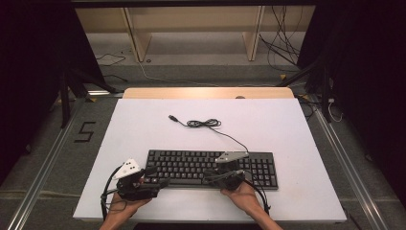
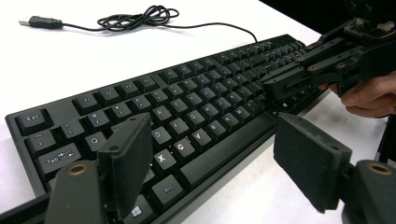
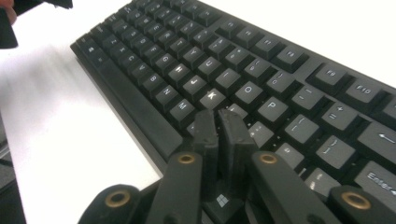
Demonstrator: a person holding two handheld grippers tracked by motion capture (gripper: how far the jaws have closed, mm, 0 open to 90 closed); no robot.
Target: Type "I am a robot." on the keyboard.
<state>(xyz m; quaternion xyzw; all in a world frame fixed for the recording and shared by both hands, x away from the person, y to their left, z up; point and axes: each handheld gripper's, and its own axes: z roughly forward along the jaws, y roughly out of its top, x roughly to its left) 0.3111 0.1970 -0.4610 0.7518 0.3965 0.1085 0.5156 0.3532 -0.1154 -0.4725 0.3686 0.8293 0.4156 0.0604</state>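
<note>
A black keyboard (image 1: 210,166) lies across the near middle of the white table (image 1: 143,124). Its thin cable (image 1: 205,123) coils behind it and ends in a USB plug (image 1: 173,117). My left gripper (image 1: 158,176) is at the keyboard's near left corner. In the left gripper view its jaws (image 2: 219,163) stand wide open over the letter keys and space bar (image 2: 224,154), with nothing between them. My right gripper (image 1: 208,175) hovers low over the keys right of centre. Its pads (image 3: 205,128) are almost together, shut on nothing, just above the keys (image 3: 212,98). It also shows as the right gripper (image 2: 273,86) in the left gripper view.
The white table top has a wooden strip (image 1: 208,92) at its far edge. Beyond it stand wooden shelf legs (image 1: 136,38) and loose floor cables (image 1: 282,52). Metal rails (image 1: 43,167) run along both sides of the table.
</note>
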